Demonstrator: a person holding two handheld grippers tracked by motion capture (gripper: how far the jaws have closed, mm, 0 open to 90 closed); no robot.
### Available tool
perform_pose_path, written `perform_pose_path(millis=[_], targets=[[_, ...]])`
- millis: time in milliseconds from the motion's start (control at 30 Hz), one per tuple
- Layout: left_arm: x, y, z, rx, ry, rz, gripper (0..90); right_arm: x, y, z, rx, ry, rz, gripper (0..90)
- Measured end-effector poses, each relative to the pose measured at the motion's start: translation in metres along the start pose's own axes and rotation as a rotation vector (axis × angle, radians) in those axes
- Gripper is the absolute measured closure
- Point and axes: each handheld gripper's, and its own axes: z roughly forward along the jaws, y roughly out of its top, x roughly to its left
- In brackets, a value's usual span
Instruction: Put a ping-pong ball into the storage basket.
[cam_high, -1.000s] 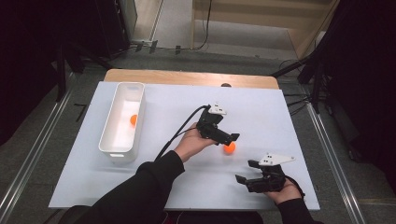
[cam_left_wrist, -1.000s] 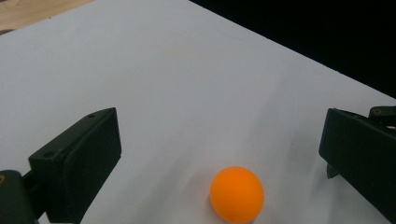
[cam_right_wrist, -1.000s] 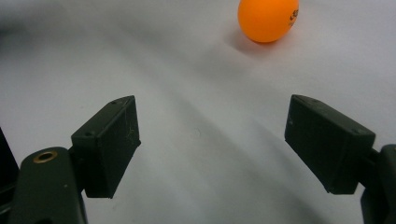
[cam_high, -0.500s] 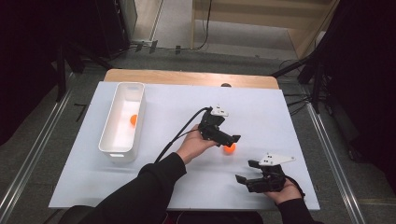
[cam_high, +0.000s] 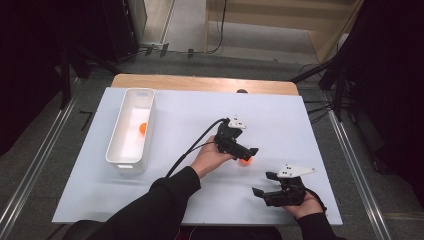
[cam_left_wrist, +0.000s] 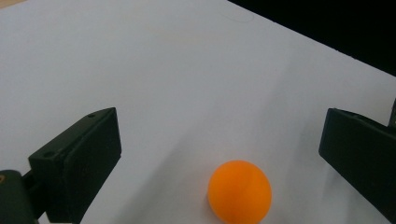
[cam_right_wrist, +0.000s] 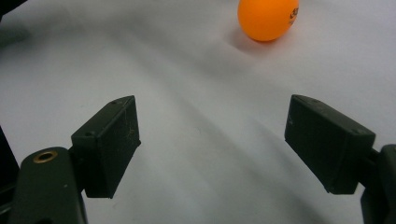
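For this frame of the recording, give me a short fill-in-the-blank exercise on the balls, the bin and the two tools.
1. The left tool has its jaws ____ around the orange ball on the sheet, not yet touching it.
2. A second orange ball lies inside the white ____.
3. The right tool holds ____ between its jaws.
4. The white bin stands toward the ____ side of the white sheet in the high view.

Missing words: open; bin; nothing; left
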Motion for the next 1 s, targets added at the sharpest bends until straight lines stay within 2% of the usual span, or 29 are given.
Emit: perform_pose_path(millis=[300,533,800,1000], targets=[[0.003,-0.008,0.003,0.025,-0.004,-0.005,0.0,0.000,0.000,0.001,0.000,-0.001,-0.002,16.4],[0.001,-0.013,0.006,0.020,-0.002,-0.009,0.0,0.000,0.000,0.001,0.002,-0.002,-0.004,16.4],[0.001,-0.025,0.014,0.047,-0.014,-0.025,0.0,0.000,0.000,0.002,0.006,0.000,-0.004,16.4],[-0.002,-0.027,0.017,0.064,-0.019,0.004,0.0,0.000,0.000,0.002,0.008,0.001,0.000,16.4]])
